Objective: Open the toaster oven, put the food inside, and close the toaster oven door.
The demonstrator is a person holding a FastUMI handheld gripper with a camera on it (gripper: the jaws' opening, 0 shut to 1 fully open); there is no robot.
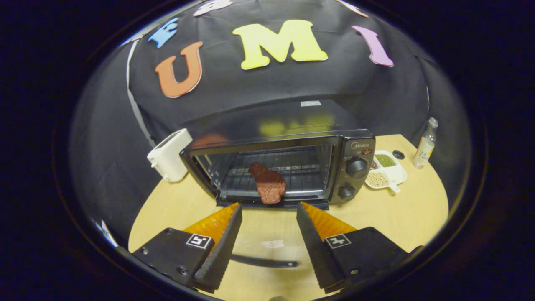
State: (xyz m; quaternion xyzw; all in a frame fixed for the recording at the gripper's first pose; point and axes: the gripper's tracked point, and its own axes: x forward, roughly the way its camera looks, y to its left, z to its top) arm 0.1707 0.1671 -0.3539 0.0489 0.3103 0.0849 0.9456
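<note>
The black toaster oven stands on the round wooden table with its front open. Its glass door lies folded down flat toward me, and the dark door handle runs between my fingers. A reddish-brown piece of meat rests on the wire rack inside, near the front edge of the opening. My gripper is open just in front of the oven mouth, above the lowered door, with nothing between its fingers. The meat lies just beyond the fingertips.
A white toaster stands left of the oven. To its right are a white divided dish of grains, a small dark cap and a clear bottle. The table's edge curves close behind them.
</note>
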